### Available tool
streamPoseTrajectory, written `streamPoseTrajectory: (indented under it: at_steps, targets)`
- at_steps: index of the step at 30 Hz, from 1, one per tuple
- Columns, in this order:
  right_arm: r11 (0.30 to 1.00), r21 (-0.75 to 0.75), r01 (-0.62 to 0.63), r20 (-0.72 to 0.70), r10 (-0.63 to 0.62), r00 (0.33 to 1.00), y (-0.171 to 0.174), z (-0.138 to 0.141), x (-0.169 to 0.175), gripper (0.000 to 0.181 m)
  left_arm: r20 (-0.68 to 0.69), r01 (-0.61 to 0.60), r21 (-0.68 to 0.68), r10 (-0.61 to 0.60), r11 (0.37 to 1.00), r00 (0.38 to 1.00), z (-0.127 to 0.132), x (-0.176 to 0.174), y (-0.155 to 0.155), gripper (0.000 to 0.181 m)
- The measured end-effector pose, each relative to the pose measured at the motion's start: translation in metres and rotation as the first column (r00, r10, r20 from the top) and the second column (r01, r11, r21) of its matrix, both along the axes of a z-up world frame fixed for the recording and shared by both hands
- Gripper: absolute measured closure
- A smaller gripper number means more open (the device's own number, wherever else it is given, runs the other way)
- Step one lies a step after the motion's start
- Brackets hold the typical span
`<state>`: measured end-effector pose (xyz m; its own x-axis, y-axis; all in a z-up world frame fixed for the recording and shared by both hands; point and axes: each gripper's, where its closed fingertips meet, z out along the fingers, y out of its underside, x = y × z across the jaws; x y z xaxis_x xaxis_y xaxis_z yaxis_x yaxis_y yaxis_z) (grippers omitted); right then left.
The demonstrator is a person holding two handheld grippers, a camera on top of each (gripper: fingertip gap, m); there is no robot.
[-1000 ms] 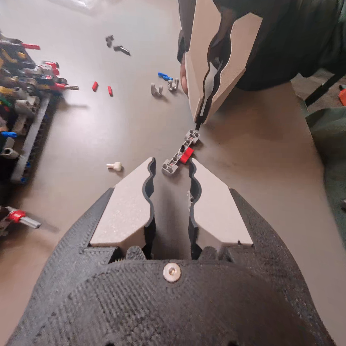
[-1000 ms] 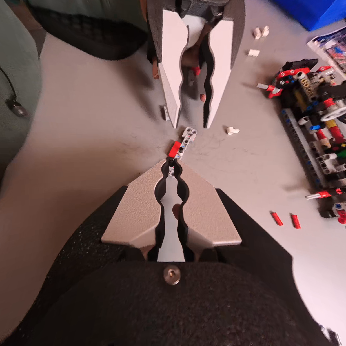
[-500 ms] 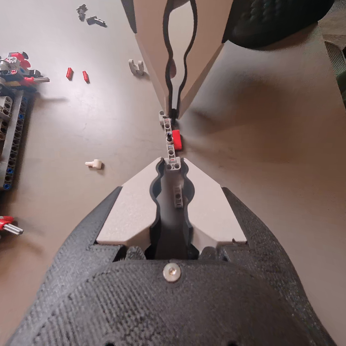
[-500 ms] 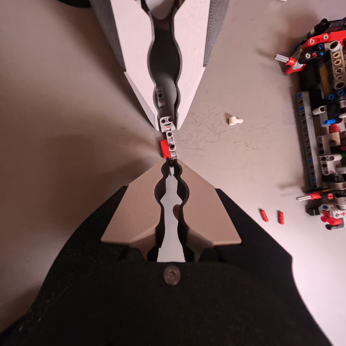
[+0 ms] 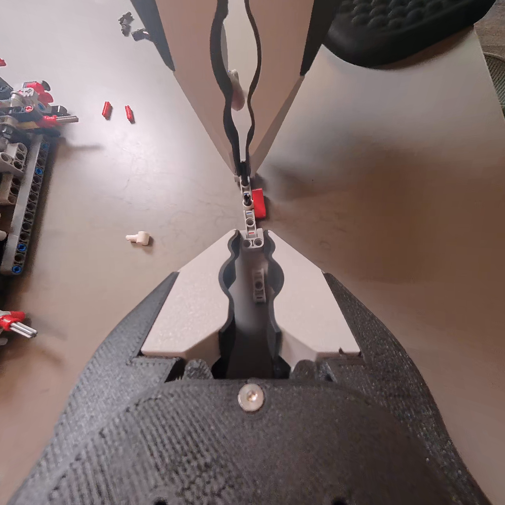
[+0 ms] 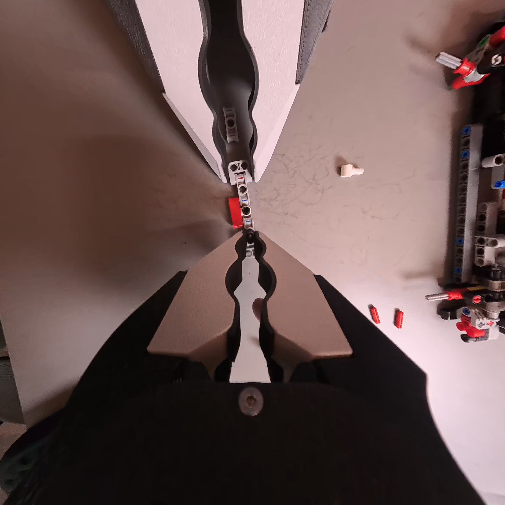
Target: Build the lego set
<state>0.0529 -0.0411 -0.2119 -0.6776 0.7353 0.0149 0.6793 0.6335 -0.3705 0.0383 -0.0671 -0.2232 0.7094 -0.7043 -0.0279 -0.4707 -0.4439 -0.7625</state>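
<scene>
A short grey beam assembly (image 5: 248,211) with a red piece (image 5: 259,203) on its side is held just above the table between both grippers. My left gripper (image 5: 251,235) is shut on the grey connector block at its near end. My right gripper (image 5: 244,172) comes in from the top, shut on a black pin at the far end. In the right wrist view my right gripper (image 6: 249,236) is shut on the black pin (image 6: 249,234), and the left gripper (image 6: 240,175) holds the beam assembly (image 6: 244,202) at the far end. A small grey beam (image 5: 258,285) lies on the table under the left fingers.
The large part-built model (image 5: 21,164) lies at the left, at the right in the right wrist view (image 6: 481,218). Two red pins (image 5: 107,108) and a tan connector (image 5: 139,237) lie loose on the table. Black bits (image 5: 131,27) lie far back. A person's dark clothing (image 5: 396,27) is at top right. The grippers' ends are close to 4 centimeters from one another.
My left gripper, open a second ago, moved forward and shut on the beam's connector end. The beam turned straight in line between both grippers. The right gripper stays shut on the pin.
</scene>
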Motion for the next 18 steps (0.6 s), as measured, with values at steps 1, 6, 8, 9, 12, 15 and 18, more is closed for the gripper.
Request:
streamPoseTrajectory:
  at_steps: [1,6,8,9,12,15,18]
  targets:
    - [1.000,0.001,-0.004,0.011,0.004,1.000,-0.0008,-0.0002,0.0004,0.179,0.003,0.001,0.000,-0.001,1.000,1.000,0.0002,0.0003,-0.0001,0.166]
    - [0.998,0.061,-0.028,0.059,0.024,0.998,-0.0007,-0.0027,-0.0002,0.179,-0.003,0.002,0.005,-0.002,1.000,1.000,-0.0003,0.0003,0.0001,0.166]
    - [0.995,0.085,-0.045,0.085,0.037,0.996,-0.0006,-0.0028,0.0002,0.179,-0.005,-0.001,0.010,0.001,1.000,1.000,-0.0003,0.0000,0.0005,0.166]
    - [0.994,0.093,-0.050,0.096,0.041,0.995,-0.0004,-0.0030,0.0003,0.179,-0.007,-0.003,0.013,0.003,1.000,1.000,-0.0004,-0.0002,0.0006,0.166]
    - [0.989,0.127,-0.073,0.114,0.058,0.992,-0.0003,-0.0035,0.0004,0.179,-0.016,-0.005,0.022,0.005,1.000,1.000,-0.0006,-0.0002,0.0009,0.166]
    - [0.980,0.169,-0.103,0.122,0.083,0.989,-0.0007,-0.0037,-0.0001,0.179,0.001,-0.013,0.004,0.013,1.000,1.000,-0.0009,-0.0002,0.0009,0.166]
    - [0.980,0.169,-0.109,0.136,0.086,0.987,-0.0012,-0.0038,-0.0005,0.180,0.000,-0.012,0.005,0.012,1.000,1.000,-0.0010,-0.0001,0.0008,0.166]
